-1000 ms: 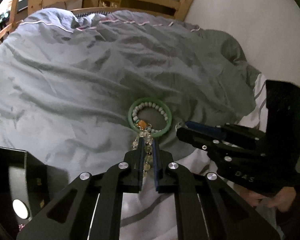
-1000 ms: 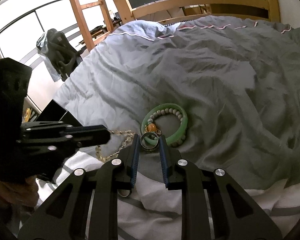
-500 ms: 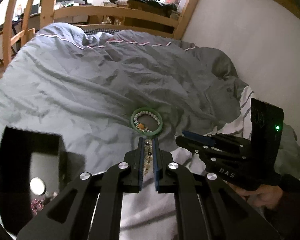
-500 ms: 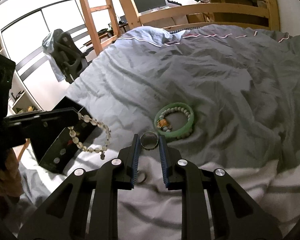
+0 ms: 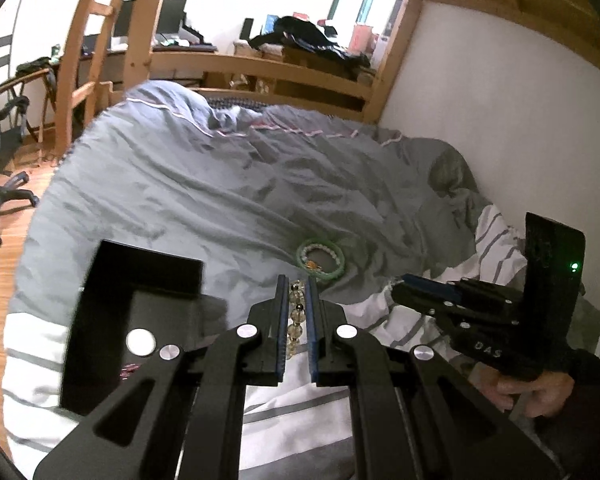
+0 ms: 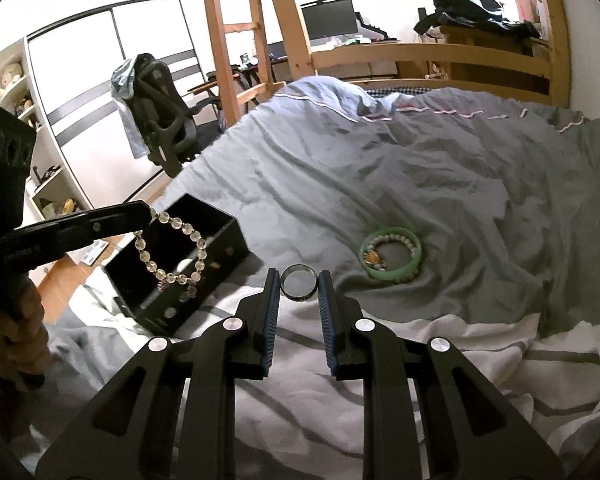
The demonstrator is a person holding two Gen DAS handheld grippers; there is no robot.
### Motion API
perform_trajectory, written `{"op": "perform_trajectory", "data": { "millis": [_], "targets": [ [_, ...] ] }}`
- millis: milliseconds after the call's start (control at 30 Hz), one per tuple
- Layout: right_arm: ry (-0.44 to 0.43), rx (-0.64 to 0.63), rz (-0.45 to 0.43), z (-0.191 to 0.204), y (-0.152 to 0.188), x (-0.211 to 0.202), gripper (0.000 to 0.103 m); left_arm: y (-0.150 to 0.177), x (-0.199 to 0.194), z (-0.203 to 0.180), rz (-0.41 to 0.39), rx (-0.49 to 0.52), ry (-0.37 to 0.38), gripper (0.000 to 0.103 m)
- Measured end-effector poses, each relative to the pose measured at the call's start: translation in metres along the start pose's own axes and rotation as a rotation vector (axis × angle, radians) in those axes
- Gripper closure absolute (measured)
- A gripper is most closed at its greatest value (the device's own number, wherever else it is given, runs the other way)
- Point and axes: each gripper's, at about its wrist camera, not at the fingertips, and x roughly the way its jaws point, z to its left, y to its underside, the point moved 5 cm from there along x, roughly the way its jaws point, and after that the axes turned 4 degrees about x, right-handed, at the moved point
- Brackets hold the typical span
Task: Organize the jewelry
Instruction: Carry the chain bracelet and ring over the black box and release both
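On the bed, as seen from the left wrist view, the left gripper (image 5: 296, 286) is clenched on a strand of clear beads (image 5: 295, 322), which runs between its blue pads. The letters "DAS" are printed in white on the body of the right gripper (image 5: 399, 282), which enters from the right and is carried by a hand (image 5: 534, 394). A green lamp is lit on its upright housing. A black box (image 5: 112, 272) stands open on the grey duvet (image 5: 220, 184) to the left of the left gripper; a round white disc and some small pink items are seen inside it, and its other contents cannot be made out. A green bangle (image 5: 321, 258) lies on the duvet beyond the gripper tips, with a bracelet of pale beads (image 5: 320, 249) inside its ring.

From the right wrist view, the right gripper (image 6: 299, 278) is closed on a dark metal ring (image 6: 299, 277), which is held upright between the tips of the pads. The left gripper (image 6: 148, 211) enters from the left, and the strand of clear beads (image 6: 172, 248) hangs from its tip in a loop in front of the black box (image 6: 204, 224). Faint white lettering on its body is not legible. Several small pale items are seen inside the box. The green bangle (image 6: 414, 258) and the bracelet of pale beads (image 6: 394, 240) lie on the duvet (image 6: 380, 160), well apart from the box.
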Motion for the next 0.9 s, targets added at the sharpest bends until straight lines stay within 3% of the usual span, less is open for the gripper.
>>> {"op": "perform_trajectory", "data": {
  "millis": [133,333,633,900],
  "targets": [
    [-0.058,0.024,0.0,0.019,-0.005,-0.005,0.083,-0.002,-0.014,0.012,-0.032,0.006,-0.041,0.095],
    [-0.06,-0.037,0.013,0.053,-0.011,-0.002,0.083,-0.003,-0.03,0.027,-0.062,0.012,-0.103,0.095],
    [-0.066,-0.085,0.034,0.092,-0.021,0.012,0.083,0.001,-0.038,0.066,-0.056,-0.054,-0.15,0.095],
    [-0.074,-0.118,0.061,0.12,-0.022,0.032,0.083,0.012,-0.031,0.093,-0.015,-0.132,-0.145,0.095]
  ]
}}
